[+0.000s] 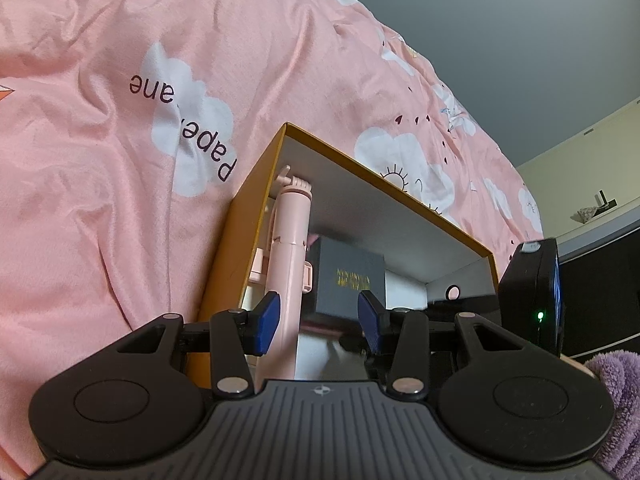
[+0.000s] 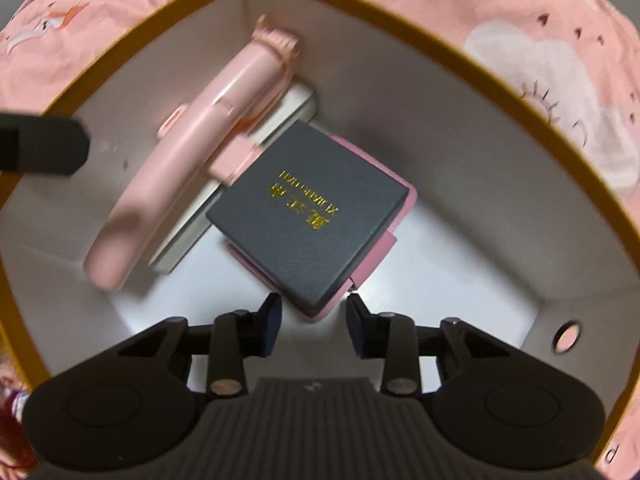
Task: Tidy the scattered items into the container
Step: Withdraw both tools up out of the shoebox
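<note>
Right wrist view: my right gripper (image 2: pixel 313 320) hangs unclenched inside the yellow-rimmed white cardboard box (image 2: pixel 460 56) on the pink cloud-print bedspread (image 1: pixel 100 168), above the dark grey gold-lettered case (image 2: pixel 308 216); bare floor lies rightward. My left gripper (image 1: pixel 318 320), jaws apart, grasps nothing beside the pink plastic selfie stick (image 1: pixel 286 264).

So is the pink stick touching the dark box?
Touching. The right wrist view shows the pink stick's clip lying over the dark box's top-left edge, no gap.

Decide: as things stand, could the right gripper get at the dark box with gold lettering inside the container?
Probably yes. The right gripper hangs open inside the container, just above the dark box, whose near corner is uncovered. The pink stick lies off to one side.
</note>
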The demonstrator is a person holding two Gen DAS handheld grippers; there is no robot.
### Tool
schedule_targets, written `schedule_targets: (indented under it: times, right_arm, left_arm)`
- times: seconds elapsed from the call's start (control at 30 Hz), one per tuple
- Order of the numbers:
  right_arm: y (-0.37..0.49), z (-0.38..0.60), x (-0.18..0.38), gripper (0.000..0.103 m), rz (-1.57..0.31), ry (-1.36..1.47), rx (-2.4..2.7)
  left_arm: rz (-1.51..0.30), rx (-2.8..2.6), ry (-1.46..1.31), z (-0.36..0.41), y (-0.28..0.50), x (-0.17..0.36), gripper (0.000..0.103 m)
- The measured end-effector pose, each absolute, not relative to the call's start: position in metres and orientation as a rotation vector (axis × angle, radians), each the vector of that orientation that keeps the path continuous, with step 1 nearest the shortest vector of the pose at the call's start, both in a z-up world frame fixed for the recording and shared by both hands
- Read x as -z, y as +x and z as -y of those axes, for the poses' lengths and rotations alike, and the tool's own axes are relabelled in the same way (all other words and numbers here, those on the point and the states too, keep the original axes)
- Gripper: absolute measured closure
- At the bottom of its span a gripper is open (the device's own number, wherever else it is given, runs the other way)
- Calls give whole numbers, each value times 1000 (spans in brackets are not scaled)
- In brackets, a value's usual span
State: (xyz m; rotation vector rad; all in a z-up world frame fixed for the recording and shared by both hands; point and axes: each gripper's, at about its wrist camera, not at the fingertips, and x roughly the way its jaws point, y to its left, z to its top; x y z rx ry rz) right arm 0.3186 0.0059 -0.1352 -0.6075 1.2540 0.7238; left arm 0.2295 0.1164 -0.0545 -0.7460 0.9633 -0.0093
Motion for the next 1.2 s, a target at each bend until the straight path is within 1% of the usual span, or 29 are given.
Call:
schedule_targets:
  times: [0.23,0.57,0.63,0.7,0.73,0.93,1.03,1.2]
  right_arm:
    - [309,-13,137,63,-1189,-662,-782]
    - [282,-8,137,62,-1091,-709,-835]
    - [275,-9,138,57,-1057,-751,-848]
    - [269,-11,137,45,-1026,-780,-871]
    - [266,-12,138,43,-1017,-793,-883]
    - [258,-10,142,42,-1008,-801,-915]
    - [253,-12,146,37,-990,-814,-919]
    - [247,-8,147,37,-967,-795,-950]
  left_arm:
    - [-968,8,-748,-116,231,57,54]
    - [-966,8,-753,-117,233,59,54]
    - [-967,9,-753,-117,233,59,54]
    - [-967,8,-752,-117,234,59,54]
    - [-966,7,-752,-118,234,59,54]
    - [-962,11,-760,-119,236,60,55]
    - [-962,10,-756,-121,235,61,55]
    - [-958,11,-759,-121,237,61,55]
